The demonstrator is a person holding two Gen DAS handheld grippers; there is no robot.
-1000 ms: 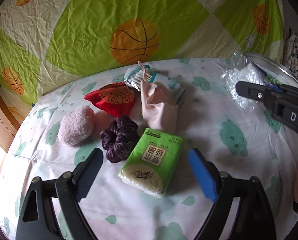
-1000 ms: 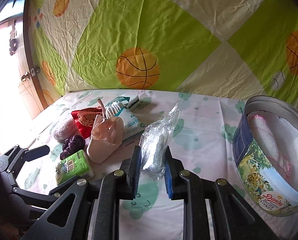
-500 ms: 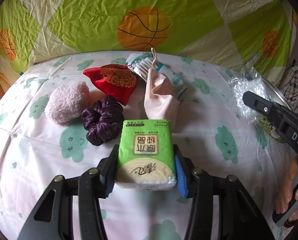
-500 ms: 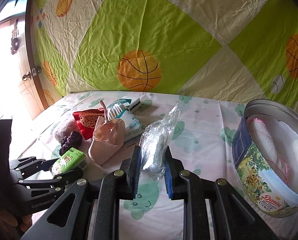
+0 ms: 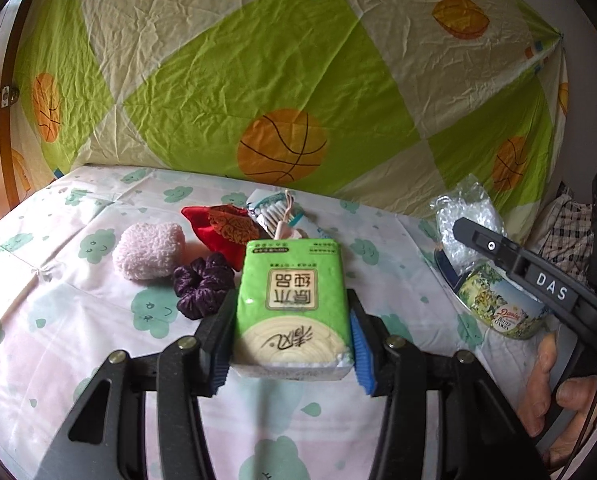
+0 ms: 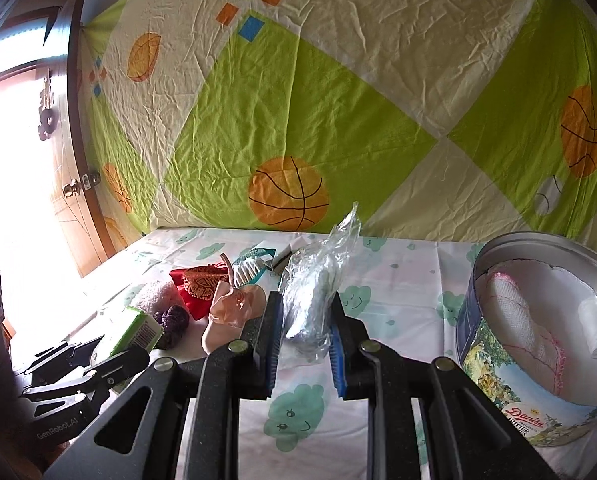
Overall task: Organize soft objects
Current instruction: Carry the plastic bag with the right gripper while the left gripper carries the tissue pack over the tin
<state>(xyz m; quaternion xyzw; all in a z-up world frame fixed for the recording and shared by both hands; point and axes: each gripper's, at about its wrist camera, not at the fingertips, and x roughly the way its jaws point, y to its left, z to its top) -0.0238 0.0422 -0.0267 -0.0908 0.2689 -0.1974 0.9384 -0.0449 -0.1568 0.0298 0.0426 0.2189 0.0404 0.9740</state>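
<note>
My left gripper (image 5: 290, 312) is shut on a green tissue pack (image 5: 292, 300) and holds it above the bed; it also shows in the right wrist view (image 6: 136, 330). My right gripper (image 6: 304, 316) is shut on a clear plastic bag of white items (image 6: 316, 288), also seen in the left wrist view (image 5: 464, 216). On the bed lie a pink fluffy pad (image 5: 148, 250), a purple scrunchie (image 5: 202, 288), a red pouch (image 5: 222, 230), a pack of cotton swabs (image 5: 272, 212) and a pink pouch (image 6: 230, 312). The round cookie tin (image 6: 506, 364) stands at the right and holds white cloth.
The cloud-print sheet (image 5: 78, 320) covers the bed. A green and cream basketball sheet (image 5: 282, 80) hangs behind. A wooden door (image 6: 70, 184) is at the left. A checked cloth (image 5: 566, 228) lies far right.
My left gripper closed on the green tissue pack and lifted it off the bed. My right gripper rose slightly, keeping hold of the plastic bag.
</note>
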